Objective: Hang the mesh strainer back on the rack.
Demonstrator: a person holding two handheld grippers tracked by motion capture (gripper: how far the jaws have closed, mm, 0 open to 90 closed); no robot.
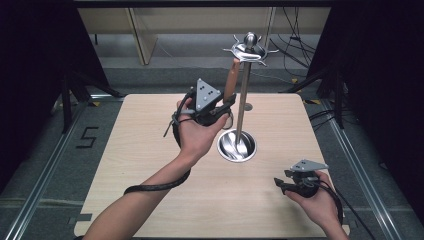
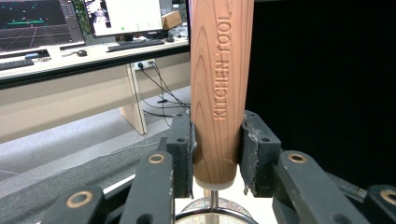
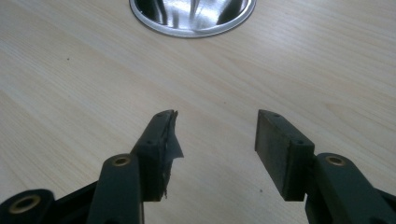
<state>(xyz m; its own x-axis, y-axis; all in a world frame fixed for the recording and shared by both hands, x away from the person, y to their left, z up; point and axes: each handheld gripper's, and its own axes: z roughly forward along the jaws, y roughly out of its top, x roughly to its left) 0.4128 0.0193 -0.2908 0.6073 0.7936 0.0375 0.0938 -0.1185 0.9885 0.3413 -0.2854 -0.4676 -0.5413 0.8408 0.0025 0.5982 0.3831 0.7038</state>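
Left claw (image 2: 217, 154) grips a wooden-handled tool (image 2: 219, 88); right claw (image 3: 215, 140) gapes above pale table (image 1: 150, 150).

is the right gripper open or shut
Open: the right gripper shows a wide gap between its pads, with bare table in it.

Even overhead light, dark surrounds; glare on the steel base (image 3: 191, 18); near jaws perhaps slightly soft.

"KITCHEN TOOL" on wooden handle (image 2: 219, 93); "5" on floor (image 1: 87, 136)
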